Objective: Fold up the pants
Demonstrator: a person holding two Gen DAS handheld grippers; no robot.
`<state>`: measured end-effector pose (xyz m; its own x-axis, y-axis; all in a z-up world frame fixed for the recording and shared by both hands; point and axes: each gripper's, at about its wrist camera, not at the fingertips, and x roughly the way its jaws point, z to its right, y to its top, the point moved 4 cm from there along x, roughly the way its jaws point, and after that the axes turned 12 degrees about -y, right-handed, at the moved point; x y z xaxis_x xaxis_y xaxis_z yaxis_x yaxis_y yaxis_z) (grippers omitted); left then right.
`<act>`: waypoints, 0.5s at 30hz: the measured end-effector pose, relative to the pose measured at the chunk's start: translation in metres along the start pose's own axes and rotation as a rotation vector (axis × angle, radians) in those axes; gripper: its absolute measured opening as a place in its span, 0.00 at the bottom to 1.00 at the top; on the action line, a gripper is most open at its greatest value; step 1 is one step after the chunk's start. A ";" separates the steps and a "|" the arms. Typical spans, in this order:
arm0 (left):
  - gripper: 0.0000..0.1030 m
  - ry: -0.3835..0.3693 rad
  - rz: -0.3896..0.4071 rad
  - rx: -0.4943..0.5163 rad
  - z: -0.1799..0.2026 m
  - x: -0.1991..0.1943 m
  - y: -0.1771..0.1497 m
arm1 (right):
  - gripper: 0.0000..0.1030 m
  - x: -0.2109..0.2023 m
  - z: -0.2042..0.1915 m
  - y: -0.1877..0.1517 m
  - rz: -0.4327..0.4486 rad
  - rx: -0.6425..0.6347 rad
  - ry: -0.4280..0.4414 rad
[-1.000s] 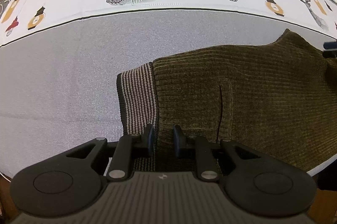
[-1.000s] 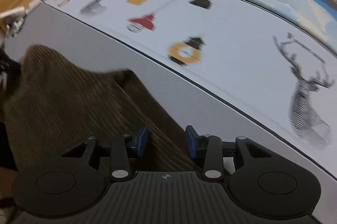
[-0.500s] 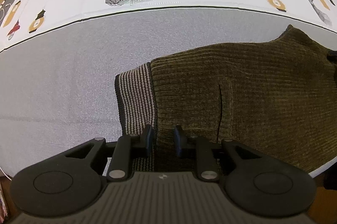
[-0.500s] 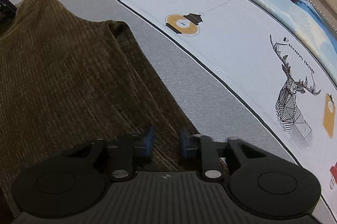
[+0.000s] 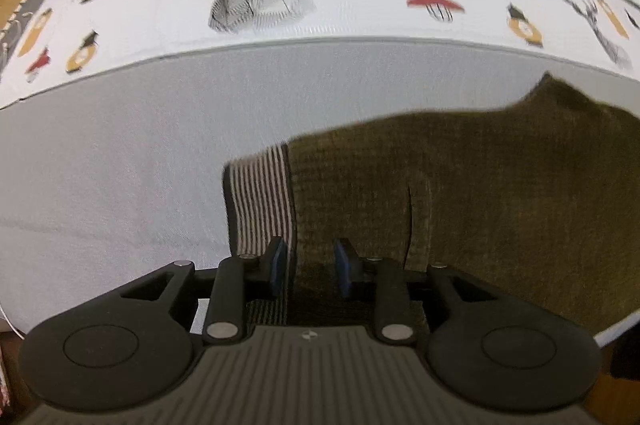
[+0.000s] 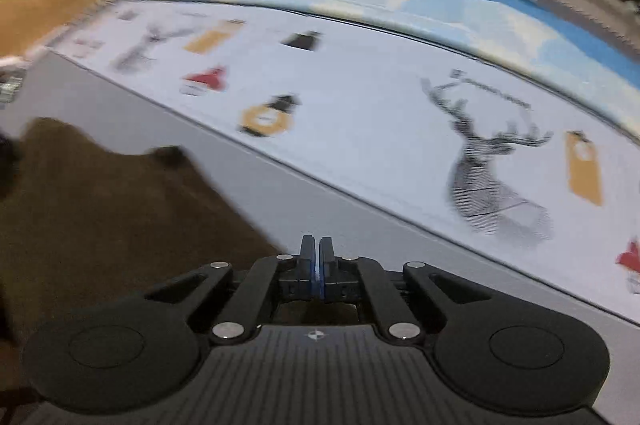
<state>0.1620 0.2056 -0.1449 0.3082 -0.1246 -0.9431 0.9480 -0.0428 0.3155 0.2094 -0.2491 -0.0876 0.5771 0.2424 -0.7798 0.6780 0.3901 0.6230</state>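
My left gripper [image 5: 309, 267] hangs over the pants [image 5: 460, 209] at the bed's [image 5: 120, 165] near edge, jaws narrowly parted; my right gripper [image 6: 317, 257], jaws pressed together, sits beside their edge, bare sheet beyond.

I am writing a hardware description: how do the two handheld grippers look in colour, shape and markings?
The left gripper and right gripper match: matte black bodies, ribbed grey top plate with a small cross-circle mark, round side discs, silver pivot pins, blue pads on the fingertips. No cables or sleeves are visible.

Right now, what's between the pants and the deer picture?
Only bare grey sheet, then a thin dark line at the white band's edge. The left wrist view shows it, between the pants and the deer.
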 end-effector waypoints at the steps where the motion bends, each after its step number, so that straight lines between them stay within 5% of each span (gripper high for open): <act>1: 0.32 0.001 0.024 -0.001 0.002 -0.005 0.003 | 0.02 -0.003 0.002 -0.004 -0.010 -0.012 0.009; 5: 0.32 -0.041 0.105 0.003 0.021 -0.018 0.019 | 0.02 -0.011 0.024 -0.024 -0.045 0.004 -0.070; 11: 0.32 -0.081 0.118 0.083 0.075 -0.011 0.044 | 0.02 -0.003 0.064 -0.081 -0.184 0.076 -0.114; 15: 0.32 -0.115 0.124 0.140 0.113 -0.003 0.054 | 0.00 -0.012 0.100 -0.106 -0.157 0.180 -0.234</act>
<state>0.2032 0.0915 -0.1130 0.4035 -0.2496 -0.8803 0.8805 -0.1558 0.4477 0.1764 -0.3817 -0.1384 0.5342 -0.0273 -0.8449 0.8242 0.2387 0.5135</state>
